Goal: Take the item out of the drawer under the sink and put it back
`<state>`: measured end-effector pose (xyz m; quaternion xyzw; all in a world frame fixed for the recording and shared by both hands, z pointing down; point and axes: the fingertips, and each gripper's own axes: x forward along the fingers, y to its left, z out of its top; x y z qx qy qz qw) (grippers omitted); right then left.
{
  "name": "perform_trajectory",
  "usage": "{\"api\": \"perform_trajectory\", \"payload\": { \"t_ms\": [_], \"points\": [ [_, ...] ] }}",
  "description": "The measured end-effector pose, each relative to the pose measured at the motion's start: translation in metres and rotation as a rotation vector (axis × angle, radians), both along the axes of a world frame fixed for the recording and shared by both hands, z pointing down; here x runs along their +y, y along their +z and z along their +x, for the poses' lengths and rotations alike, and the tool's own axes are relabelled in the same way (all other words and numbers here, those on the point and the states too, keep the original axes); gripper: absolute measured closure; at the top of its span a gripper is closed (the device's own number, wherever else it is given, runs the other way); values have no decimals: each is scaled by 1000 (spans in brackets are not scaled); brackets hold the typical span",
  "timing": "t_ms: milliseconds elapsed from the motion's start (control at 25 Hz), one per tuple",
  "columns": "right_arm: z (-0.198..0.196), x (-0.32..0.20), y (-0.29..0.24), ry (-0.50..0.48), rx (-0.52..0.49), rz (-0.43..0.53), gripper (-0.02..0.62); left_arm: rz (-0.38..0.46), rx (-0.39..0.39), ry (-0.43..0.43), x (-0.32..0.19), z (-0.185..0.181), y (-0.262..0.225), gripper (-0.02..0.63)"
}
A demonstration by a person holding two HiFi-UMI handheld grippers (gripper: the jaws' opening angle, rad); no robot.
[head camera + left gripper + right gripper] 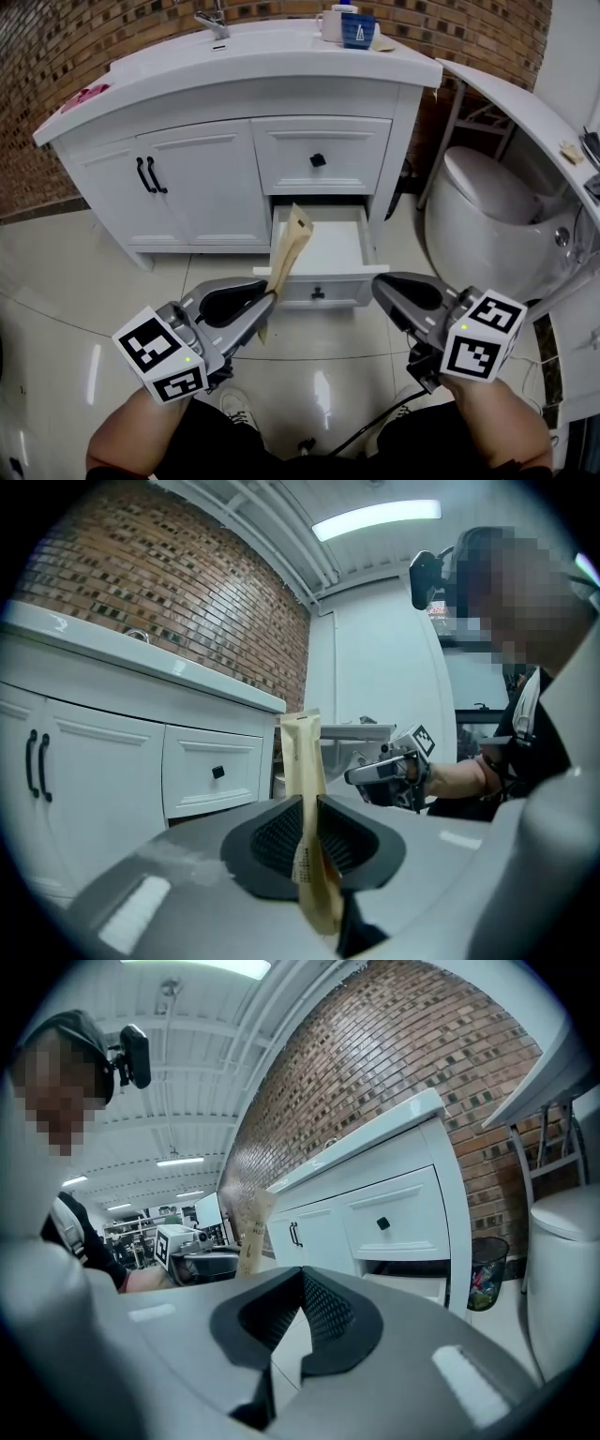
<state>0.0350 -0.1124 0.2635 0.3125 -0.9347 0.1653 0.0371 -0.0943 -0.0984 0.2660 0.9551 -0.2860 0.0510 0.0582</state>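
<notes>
Left of our left fingers (274, 841) stand two shut cabinet doors (211, 187), each with one black handle (142, 175). Those two fingers of our left gripper (270, 298) pinch one tan pouch (289, 246) near its lower end. It stands tilted, its short tail poking out beneath the pads and its top over the one open drawer (323, 281) just ahead of the fingertips. Above that is one shut drawer (319, 141) with one black knob. Our right gripper (377, 281) hovers just right of the open drawer's front, its two fingers (328, 1321) pressed together at the tips, nothing between. Right of them sits one white toilet (487, 202).
</notes>
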Motion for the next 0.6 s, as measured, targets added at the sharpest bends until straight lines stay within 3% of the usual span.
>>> {"api": "perform_trajectory", "payload": {
  "t_ms": [600],
  "points": [
    [-1, -1, 3, -4, 4, -5, 592, -8, -13, -23, -9, -2, 9, 548]
  ]
}}
